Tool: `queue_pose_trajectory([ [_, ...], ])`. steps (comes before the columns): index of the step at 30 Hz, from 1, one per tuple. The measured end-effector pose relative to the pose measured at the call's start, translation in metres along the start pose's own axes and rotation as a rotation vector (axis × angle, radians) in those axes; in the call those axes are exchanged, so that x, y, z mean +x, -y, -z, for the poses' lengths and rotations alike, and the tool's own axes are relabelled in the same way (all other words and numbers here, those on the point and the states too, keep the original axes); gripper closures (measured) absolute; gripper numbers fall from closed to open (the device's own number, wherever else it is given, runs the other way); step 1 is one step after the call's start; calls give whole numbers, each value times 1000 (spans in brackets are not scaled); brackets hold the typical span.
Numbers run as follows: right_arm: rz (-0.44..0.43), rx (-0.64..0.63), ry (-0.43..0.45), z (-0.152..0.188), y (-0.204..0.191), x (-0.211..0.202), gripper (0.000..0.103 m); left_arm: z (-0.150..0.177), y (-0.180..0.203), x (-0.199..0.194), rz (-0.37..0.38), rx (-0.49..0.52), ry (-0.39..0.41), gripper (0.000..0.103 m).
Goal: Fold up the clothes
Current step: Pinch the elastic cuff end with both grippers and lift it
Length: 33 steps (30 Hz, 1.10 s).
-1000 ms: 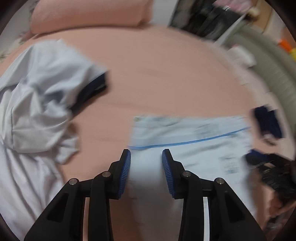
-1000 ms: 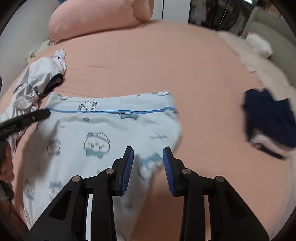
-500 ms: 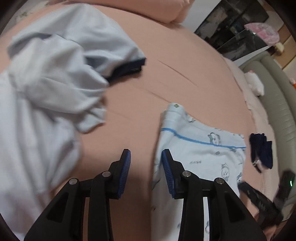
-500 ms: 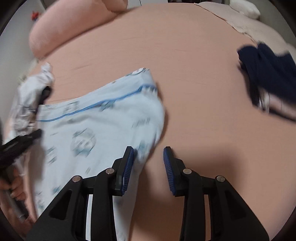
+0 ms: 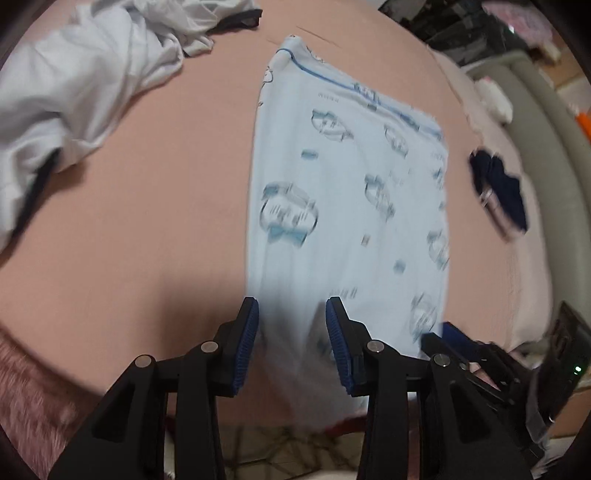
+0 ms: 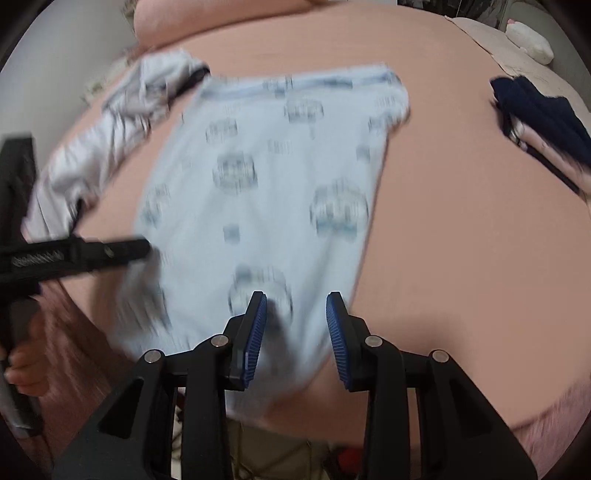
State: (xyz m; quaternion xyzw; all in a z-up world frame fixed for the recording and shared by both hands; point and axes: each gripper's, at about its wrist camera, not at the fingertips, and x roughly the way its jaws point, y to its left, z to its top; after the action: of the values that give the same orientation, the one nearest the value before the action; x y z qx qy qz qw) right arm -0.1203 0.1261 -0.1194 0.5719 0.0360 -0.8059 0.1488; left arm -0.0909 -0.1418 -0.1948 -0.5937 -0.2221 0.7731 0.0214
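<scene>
Pink bed [image 5: 147, 206] holds pale-blue garment [image 5: 347, 206]; person's hand [image 6: 22, 363] (right view only)

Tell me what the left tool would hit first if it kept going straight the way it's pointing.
Most likely the light blue printed garment: the left tool points down at its near end on the pink bed. Blur leaves the gap unclear.

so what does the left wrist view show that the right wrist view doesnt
Only the left wrist view: a grey-green couch past the bed, dark shelving, and the right gripper from the side. Only the right wrist view: the pink pillow and the person's hand on the left gripper. Both: the pale blue printed garment, white shirt, navy clothes and pink bed sheet.
</scene>
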Motion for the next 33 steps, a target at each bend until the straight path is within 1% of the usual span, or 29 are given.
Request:
queue_pose_trajectory([
  [1, 5, 2, -10, 8, 1, -1, 69, 7, -4, -3, 29, -35, -21, 62],
  [3, 9, 21, -18, 22, 8, -4, 69, 27, -27, -2, 122, -162, -74, 60],
  [4, -8, 51, -12, 28, 14, -8, 69, 37, -32, -2, 146, -180, -77, 60],
  [5, -39, 91, -11, 32, 22, -10, 69, 48, -36, -3, 168, -196, -78, 59],
  [7, -145, 193, -17, 38, 38, -11, 67, 56, -35, -4, 197, -175, -64, 56],
  [9, -186, 234, -32, 40, 45, -7, 65, 60, -30, 0, 252, -174, -78, 56],
  [10, -191, 230, -37, 42, 45, -6, 65, 62, -27, 2, 281, -174, -85, 56],
  [11, -195, 226, -34, 45, 45, -6, 65, 65, -24, 3, 292, -164, -81, 56],
  [12, -207, 229, -28, 46, 45, -6, 64, 66, -22, 5, 285, -158, -70, 56],
  [14, -262, 252, -25, 49, 41, -7, 64, 67, -17, 9, 268, -147, -47, 56],
  [15, -288, 264, -26, 51, 38, -8, 64, 66, -16, 9, 273, -150, -42, 56],
  [17, -264, 249, -17, 51, 29, -12, 63, 64, -15, 8, 293, -157, -29, 56],
  [19, -256, 207, 32, 47, 18, -18, 63, 63, -15, 9, 318, -166, -16, 56],
  [20, -238, 198, 49, 47, 15, -19, 63, 62, -15, 11, 329, -170, -11, 56],
  [21, -217, 196, 51, 45, 14, -17, 63, 62, -15, 12, 336, -171, -8, 57],
  [23, -221, 235, 19, 44, 21, -5, 63, 62, -15, 11, 367, -159, -1, 57],
  [24, -249, 259, 12, 45, 26, -3, 63, 62, -15, 10, 389, -159, 5, 60],
  [26, -313, 288, -3, 47, 35, -3, 61, 61, -16, 7, 431, -164, 15, 61],
  [28, -506, 343, -63, 48, 42, 6, 61, 60, -19, 9, 424, -178, 10, 61],
  [29, -561, 396, -83, 50, 45, 11, 61, 60, -22, 11, 402, -181, 4, 61],
  [30, -546, 396, -73, 50, 45, 11, 62, 60, -23, 15, 384, -189, -6, 59],
  [32, -495, 378, -43, 47, 43, 11, 62, 61, -23, 19, 383, -204, 0, 57],
  [33, -469, 368, -28, 46, 42, 11, 62, 60, -20, 20, 381, -195, 5, 53],
])
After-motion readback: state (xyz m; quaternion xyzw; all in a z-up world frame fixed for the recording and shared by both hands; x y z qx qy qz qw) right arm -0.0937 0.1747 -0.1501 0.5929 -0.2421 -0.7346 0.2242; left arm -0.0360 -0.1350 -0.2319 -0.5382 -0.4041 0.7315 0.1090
